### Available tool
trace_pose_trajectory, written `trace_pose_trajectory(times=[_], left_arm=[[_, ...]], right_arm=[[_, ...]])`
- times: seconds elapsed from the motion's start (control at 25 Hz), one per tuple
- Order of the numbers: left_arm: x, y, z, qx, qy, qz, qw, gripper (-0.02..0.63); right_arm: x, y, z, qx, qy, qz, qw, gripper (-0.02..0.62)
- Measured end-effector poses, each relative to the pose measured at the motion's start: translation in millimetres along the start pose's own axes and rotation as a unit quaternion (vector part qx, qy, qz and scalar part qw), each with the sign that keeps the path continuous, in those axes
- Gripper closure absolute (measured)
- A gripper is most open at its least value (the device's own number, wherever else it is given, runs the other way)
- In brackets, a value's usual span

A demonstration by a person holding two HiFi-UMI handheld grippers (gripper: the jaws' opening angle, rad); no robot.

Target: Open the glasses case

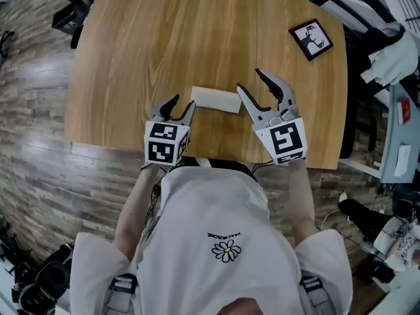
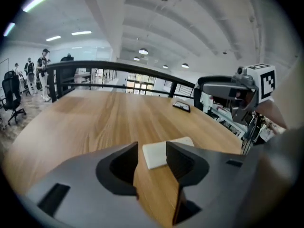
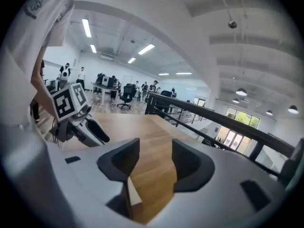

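Jaws on both grippers are held apart, with nothing pressed between them. Left gripper (image 1: 185,104) and right gripper (image 1: 248,81) are set at either end of the case (image 1: 215,100), which lies flat and shut near the lower edge of the bench (image 1: 131,44), at the middle of the head view. This flanking is judged to serve the opening: one end could be steadied while the lid is worked from the other.

In the left gripper view the case (image 2: 159,153) is seen just beyond the gap, not between the pads. In the right gripper view only a sliver of the case (image 3: 134,194) shows at the lower left of the gap, so that gripper is judged to be aimed a little past it. Whether either gripper touches the case cannot be told.

A marker card (image 1: 311,39) lies well apart at the upper right of the bench. Nothing is seen standing between the grippers and the case. A railing (image 2: 109,64) and people (image 2: 43,75) are seen far behind the bench.
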State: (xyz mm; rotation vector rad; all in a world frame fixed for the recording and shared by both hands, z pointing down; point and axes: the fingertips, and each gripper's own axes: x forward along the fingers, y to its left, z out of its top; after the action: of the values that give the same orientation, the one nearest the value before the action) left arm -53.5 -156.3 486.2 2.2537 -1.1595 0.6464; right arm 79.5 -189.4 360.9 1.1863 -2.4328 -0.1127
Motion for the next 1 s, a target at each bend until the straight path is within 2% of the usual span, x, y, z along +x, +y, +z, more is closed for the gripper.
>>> trace_pose_trajectory(times=[0.12, 0.2, 0.52, 0.76, 1.0], left_arm=[[13.3, -1.5, -33.6, -0.027, 0.062, -0.013, 0.9976, 0.408], [20.3, -2.2, -46.7, -0.038, 0.087, -0.015, 0.9954, 0.407], [40.7, 4.4, -61.7, -0.073, 0.126, -0.008, 0.9893, 0.419], [50.9, 0.0, -67.3, -0.071, 0.146, -0.025, 0.9865, 0.44], [52.8, -2.6, -71.3, -0.058, 0.157, -0.023, 0.9857, 0.473]], right_arm=[[9.9, 23.0, -26.2, -0.056, 0.044, 0.05, 0.996, 0.377], [11.5, 38.5, -50.5, -0.084, 0.083, 0.084, 0.989, 0.362], [16.7, 81.5, -128.9, -0.171, 0.186, 0.178, 0.951, 0.337], [22.8, 93.8, -167.8, -0.184, 0.235, 0.207, 0.932, 0.337], [25.8, 95.8, -182.7, -0.185, 0.254, 0.211, 0.925, 0.337]])
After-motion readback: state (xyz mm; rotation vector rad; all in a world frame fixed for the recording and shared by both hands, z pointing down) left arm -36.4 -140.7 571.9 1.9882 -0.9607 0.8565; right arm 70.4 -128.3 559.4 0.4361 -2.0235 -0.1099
